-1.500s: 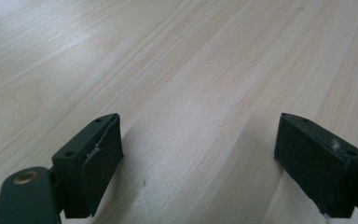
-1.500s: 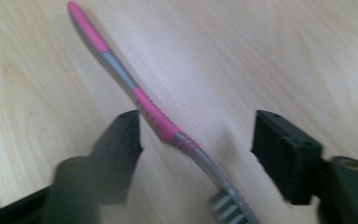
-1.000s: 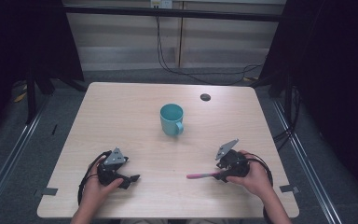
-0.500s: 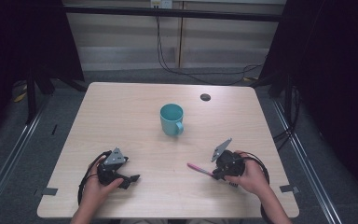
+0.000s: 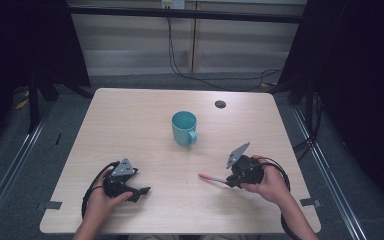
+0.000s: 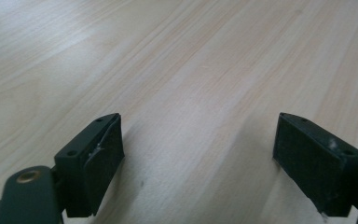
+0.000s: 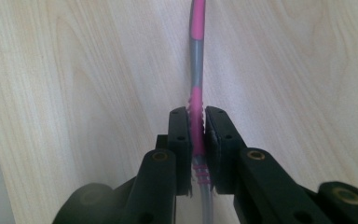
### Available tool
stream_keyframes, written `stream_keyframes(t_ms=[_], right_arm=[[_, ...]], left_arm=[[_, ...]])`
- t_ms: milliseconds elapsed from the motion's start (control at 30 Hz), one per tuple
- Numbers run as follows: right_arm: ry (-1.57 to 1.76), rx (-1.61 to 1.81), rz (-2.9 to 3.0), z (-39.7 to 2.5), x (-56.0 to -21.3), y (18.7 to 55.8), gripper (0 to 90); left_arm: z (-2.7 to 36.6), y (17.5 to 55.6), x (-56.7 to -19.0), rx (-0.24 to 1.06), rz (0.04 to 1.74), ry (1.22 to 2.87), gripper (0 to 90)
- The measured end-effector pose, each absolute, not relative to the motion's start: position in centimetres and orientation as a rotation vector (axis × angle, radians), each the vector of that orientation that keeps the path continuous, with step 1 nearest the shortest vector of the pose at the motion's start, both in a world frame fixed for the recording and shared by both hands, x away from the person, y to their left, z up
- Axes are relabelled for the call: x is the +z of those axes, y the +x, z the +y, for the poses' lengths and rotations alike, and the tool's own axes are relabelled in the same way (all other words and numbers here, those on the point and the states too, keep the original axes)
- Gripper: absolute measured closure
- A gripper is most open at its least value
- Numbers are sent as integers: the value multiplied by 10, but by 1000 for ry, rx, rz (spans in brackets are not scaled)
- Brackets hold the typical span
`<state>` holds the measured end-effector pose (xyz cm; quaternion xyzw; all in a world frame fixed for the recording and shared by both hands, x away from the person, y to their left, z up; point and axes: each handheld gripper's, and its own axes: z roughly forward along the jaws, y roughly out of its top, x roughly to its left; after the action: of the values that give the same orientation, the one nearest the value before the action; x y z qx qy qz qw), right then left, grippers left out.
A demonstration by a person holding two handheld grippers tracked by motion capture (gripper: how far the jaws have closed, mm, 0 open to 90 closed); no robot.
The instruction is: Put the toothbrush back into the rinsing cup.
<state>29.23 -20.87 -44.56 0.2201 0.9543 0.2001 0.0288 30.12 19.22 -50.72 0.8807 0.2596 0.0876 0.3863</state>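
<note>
A teal mug stands upright near the middle of the wooden table, handle toward the front. My right gripper at the front right is shut on a pink and grey toothbrush whose free end points left just above the table. In the right gripper view the toothbrush runs straight up from between the closed jaws of the gripper. My left gripper rests at the front left, open, with bare table between its pads.
A small dark round disc lies near the table's far right edge. Cables hang behind the table, and metal rails run along the floor on both sides.
The right gripper has shifted left and tilted, carrying the toothbrush with it. The left gripper has not moved.
</note>
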Motion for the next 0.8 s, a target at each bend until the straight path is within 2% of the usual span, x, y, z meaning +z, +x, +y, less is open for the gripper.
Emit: stream_keyframes(t_ms=[400,800], right_arm=[[643,604,2960,-199,-435,292,815],[577,626,2990,-182,-429,294,815]], left_arm=[[165,305,-486,155,583,2291,181],[119,311,-458,115,405,2371,240]])
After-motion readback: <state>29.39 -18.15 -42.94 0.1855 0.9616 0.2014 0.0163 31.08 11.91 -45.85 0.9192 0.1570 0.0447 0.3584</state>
